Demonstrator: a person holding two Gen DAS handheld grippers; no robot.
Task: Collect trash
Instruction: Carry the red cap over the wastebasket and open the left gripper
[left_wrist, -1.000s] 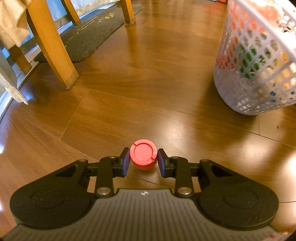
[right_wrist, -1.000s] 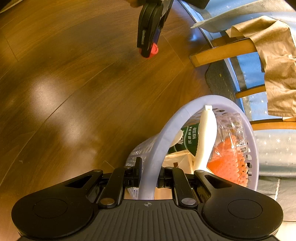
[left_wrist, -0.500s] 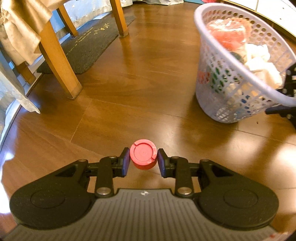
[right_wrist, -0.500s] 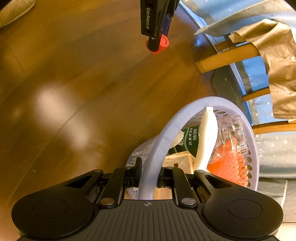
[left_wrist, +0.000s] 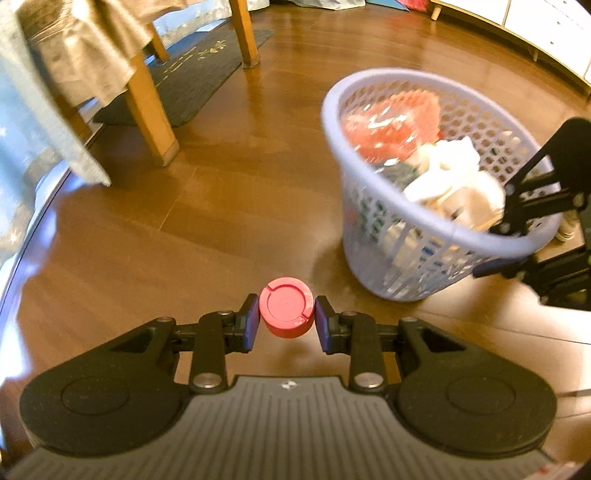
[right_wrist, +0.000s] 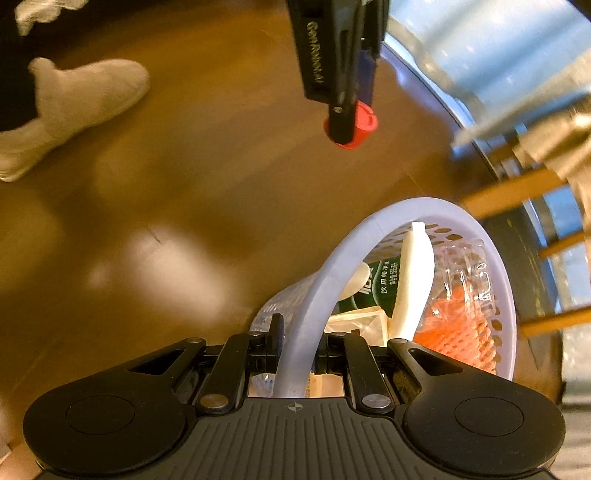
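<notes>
Closest in, the left gripper (left_wrist: 286, 325) has its fingers (left_wrist: 249, 322) clamped on a small red cap (left_wrist: 286, 307), one pad on each side of its round wall, and the cap hangs clear above the wooden floor (left_wrist: 229, 206). The hold looks narrow: only the pads' tips meet a smooth, curved side, so a jolt or a quick swing could make the cap squirt out and roll off across the boards, perhaps under the table leg (left_wrist: 149, 118).

A little further on, to the right, the right gripper (right_wrist: 295, 354) has its fingers pinched together on the rim of the pale laundry-style basket (right_wrist: 332, 273), which sits tilted with its mouth toward the cap. It is already well filled: a white wad (left_wrist: 447, 173), a green-labelled bottle (right_wrist: 376, 288), orange mesh (left_wrist: 391, 122) under clear plastic. From where I stand, the worry is that one-point grip on the rim; the basket could swing or tip further and spill what has been gathered. The heaped trash also leaves little depth, so a cap dropped from high might bounce off the pile and over the edge.

Beyond that lie a dark mat (left_wrist: 192, 77) and a person's slippered foot (right_wrist: 74, 107), close enough to be in the way of a stray cap.
</notes>
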